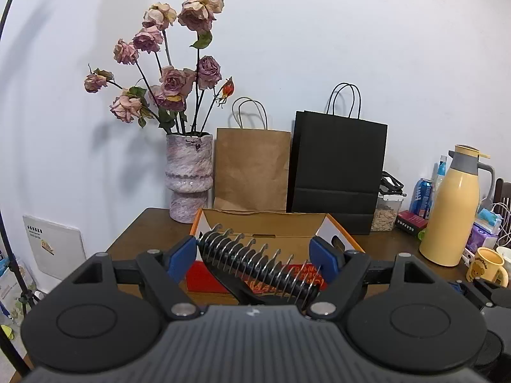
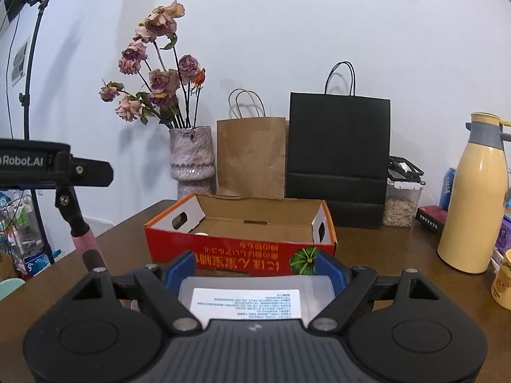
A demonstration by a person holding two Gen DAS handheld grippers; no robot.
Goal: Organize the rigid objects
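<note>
Left gripper (image 1: 255, 250) pinches a black comb-like tool with curved metal teeth (image 1: 258, 263), lying diagonally between the blue pads. Right gripper (image 2: 255, 271) clamps a clear plastic box with a white label (image 2: 252, 298). Open red-orange cardboard box (image 2: 242, 252) sits at 12 o'clock on the brown wooden table (image 2: 383, 255). 2 paper bags, brown (image 2: 250, 156) and black (image 2: 338, 146), lean on the white wall.

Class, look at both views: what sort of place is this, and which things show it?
Probably a home, at a cluttered wooden table: dried roses in a vase, paper shopping bags, and a yellow thermos jug beside a mug.
</note>
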